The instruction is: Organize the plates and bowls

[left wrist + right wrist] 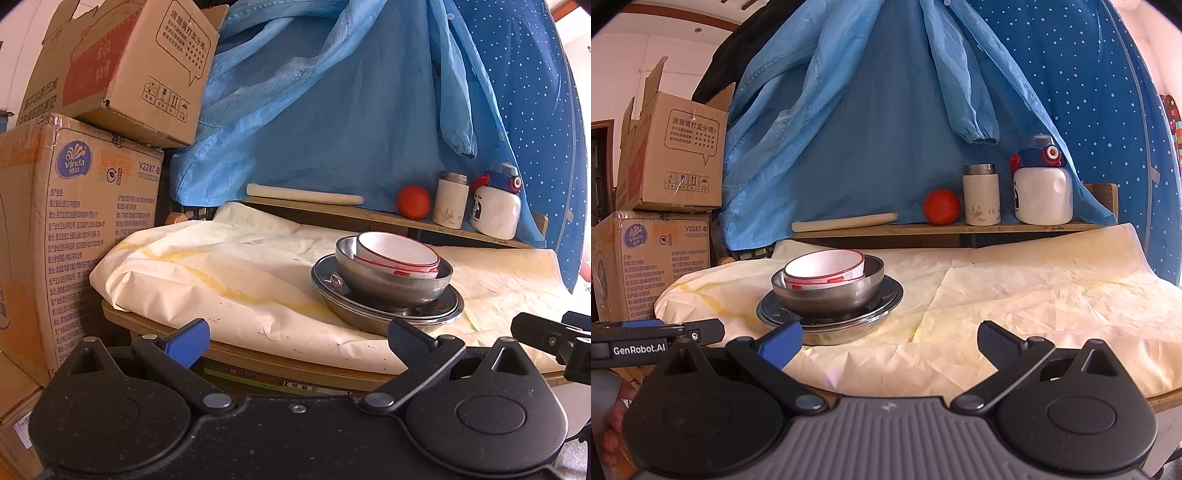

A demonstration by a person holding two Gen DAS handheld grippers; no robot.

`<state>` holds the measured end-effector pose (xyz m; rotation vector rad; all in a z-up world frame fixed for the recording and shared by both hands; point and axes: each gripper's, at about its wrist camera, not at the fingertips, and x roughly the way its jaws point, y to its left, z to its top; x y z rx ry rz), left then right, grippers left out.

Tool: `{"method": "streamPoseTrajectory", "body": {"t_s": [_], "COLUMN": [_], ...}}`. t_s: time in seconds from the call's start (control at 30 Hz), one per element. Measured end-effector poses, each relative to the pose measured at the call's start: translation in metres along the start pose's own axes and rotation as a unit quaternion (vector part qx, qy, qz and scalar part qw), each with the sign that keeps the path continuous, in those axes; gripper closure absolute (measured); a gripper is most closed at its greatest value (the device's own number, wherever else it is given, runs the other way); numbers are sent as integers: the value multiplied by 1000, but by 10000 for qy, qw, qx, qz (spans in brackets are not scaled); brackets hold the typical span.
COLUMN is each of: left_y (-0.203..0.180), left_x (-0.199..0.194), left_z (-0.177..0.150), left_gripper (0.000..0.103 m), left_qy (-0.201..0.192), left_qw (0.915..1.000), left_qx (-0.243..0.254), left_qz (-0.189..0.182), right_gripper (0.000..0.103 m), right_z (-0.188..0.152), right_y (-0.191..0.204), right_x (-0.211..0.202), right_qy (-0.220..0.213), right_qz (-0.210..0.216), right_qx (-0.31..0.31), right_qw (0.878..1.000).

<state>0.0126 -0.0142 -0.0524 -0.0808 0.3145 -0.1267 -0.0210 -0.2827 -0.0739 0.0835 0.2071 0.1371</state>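
A stack of dishes stands on the paper-covered table (pixel 221 280). White bowls with red rims (pixel 397 254) sit inside a steel bowl (pixel 391 284), which rests on stacked steel plates (pixel 384 312). The same stack shows in the right wrist view: white bowls (pixel 825 269), steel bowl (pixel 827 293), plates (pixel 831 321). My left gripper (pixel 295 343) is open and empty at the table's near edge, just before the plates. My right gripper (pixel 890 343) is open and empty, to the right of the stack; its left finger (pixel 781 343) is close to the plate rim.
A wooden shelf (pixel 942 229) behind the table holds a rolling pin (pixel 846 221), a red ball (pixel 942 206), a white flask (pixel 980 195) and a white bottle (pixel 1043 188). Cardboard boxes (pixel 74 206) are stacked at left. Blue cloth (pixel 332 110) hangs behind.
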Motion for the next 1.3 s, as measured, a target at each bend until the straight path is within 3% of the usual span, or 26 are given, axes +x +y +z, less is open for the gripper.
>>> {"method": "streamPoseTrajectory", "body": {"t_s": [1.07, 1.3], "left_y": [1, 3], "left_x": [2, 6], "left_z": [0, -1], "left_gripper": [1, 1], "left_qy": [78, 193], "left_qw": [10000, 9995], "left_qx": [-46, -162], "left_qz": [-25, -170], "right_gripper": [0, 0], "right_z": [1, -1], "right_y": [1, -2], "right_x": [0, 4], "right_qy": [7, 38], "right_qz": [1, 0], "right_qx": [-12, -8], "right_qw": [10000, 10000]}}
